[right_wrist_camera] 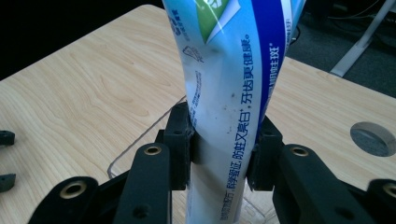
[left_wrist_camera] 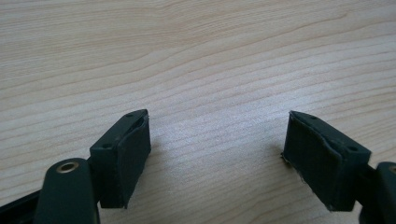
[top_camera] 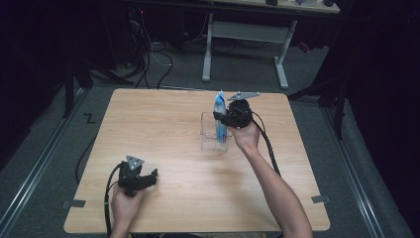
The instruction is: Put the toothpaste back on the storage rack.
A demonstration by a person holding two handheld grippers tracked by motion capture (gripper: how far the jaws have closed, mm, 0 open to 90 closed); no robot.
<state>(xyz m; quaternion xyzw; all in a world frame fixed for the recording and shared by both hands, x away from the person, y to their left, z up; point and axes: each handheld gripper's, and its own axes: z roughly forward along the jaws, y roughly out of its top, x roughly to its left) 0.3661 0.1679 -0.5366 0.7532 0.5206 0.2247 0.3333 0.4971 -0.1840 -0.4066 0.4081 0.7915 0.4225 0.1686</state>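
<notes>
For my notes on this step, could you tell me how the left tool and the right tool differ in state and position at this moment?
The left tool is open, with nothing between its pads and bare wood beneath; the right tool is shut on the toothpaste tube. The left tool sits low near the table's front edge; the right tool is farther back, holding the tube upright in the clear container. Both are black, two-jawed and hand-held.

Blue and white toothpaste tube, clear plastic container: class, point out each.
Blue and white toothpaste tube [right_wrist_camera: 224, 93]: right gripper view, printed middle.
Clear plastic container [top_camera: 207, 130]: high view, left wall.
</notes>
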